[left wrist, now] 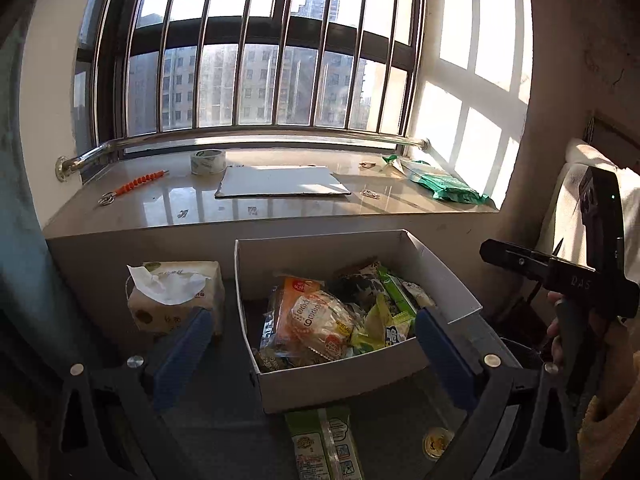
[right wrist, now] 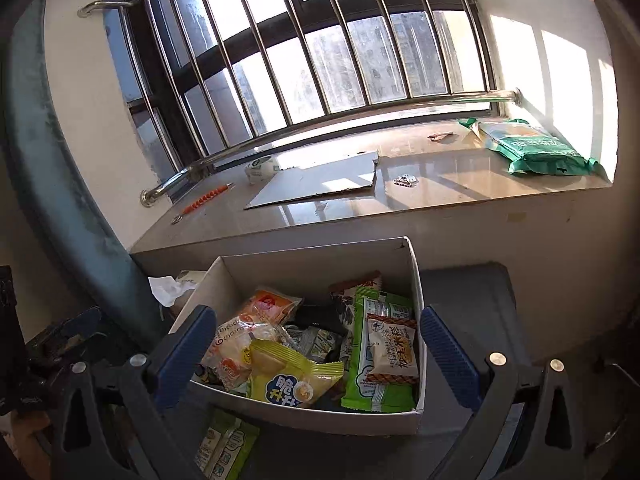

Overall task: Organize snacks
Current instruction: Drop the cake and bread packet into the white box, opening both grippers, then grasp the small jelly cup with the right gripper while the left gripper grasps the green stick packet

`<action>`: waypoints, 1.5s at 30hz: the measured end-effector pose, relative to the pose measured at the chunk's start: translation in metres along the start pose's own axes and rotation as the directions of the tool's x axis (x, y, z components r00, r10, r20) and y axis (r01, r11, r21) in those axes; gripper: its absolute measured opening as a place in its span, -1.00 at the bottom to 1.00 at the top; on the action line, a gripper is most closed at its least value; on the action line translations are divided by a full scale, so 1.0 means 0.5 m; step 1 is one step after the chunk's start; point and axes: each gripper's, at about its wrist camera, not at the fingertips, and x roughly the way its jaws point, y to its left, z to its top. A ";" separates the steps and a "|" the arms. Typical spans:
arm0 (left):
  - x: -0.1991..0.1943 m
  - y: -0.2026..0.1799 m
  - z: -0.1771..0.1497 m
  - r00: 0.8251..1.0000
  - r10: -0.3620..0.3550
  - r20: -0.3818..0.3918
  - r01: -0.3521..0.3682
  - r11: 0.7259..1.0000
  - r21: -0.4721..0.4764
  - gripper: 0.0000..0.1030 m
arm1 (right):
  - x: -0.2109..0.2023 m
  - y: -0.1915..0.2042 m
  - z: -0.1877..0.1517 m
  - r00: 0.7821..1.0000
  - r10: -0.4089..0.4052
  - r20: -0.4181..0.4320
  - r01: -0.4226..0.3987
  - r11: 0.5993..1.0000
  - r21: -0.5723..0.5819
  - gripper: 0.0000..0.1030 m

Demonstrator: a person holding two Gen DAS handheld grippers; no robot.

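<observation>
At the far left of the pale stone window ledge (left wrist: 160, 208) lies an orange beaded rod with a metal ring (left wrist: 134, 186), and next to it stands a roll of clear packing tape (left wrist: 207, 161). A flat grey cardboard sheet (left wrist: 280, 182) rests on the middle of the ledge, touching the tape roll's base. Farther right, near the sunlit wall, a green plastic pouch (left wrist: 444, 184) lies flat.

Below the ledge, on the dark grey table (left wrist: 400, 432), a soft pack of tissues with a white sheet pulled up (left wrist: 176, 296) sits just left of the open white cardboard box (left wrist: 360, 380). The left gripper (left wrist: 314, 354) hangs in front of the box with its blue-padded fingers spread wide, holding nothing; one finger is before the tissue pack, the other by the box's right front corner.

Inside the box the snacks are piled loosely: an orange-and-clear wrapped pastry (right wrist: 240, 340) at the left, a yellow-green chip packet (right wrist: 292, 376) against the front wall, and a green-and-white wafer packet (right wrist: 384, 356) along the right wall. One long green snack packet (left wrist: 324, 444) lies on the table outside, partly under the box's front edge.

The right gripper (right wrist: 316, 354) hovers over the box front, fingers wide apart and empty. In the left wrist view its black body shows at the right edge, held in a hand (left wrist: 560, 332).
</observation>
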 end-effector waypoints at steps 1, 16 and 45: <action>-0.021 -0.010 -0.013 1.000 -0.005 0.005 0.005 1.000 0.016 0.99 | -0.021 0.010 -0.013 1.000 0.011 0.010 -0.010 1.000 -0.019 1.00; -0.171 -0.102 -0.317 0.998 -0.045 0.035 0.044 0.999 0.031 1.00 | -0.204 0.061 -0.384 0.998 0.034 0.050 -0.034 0.999 -0.007 1.00; -0.161 -0.080 -0.380 0.999 -0.001 -0.041 -0.001 0.999 -0.040 0.99 | 0.073 0.062 -0.401 0.935 -0.170 -0.310 0.116 0.976 -0.185 -0.27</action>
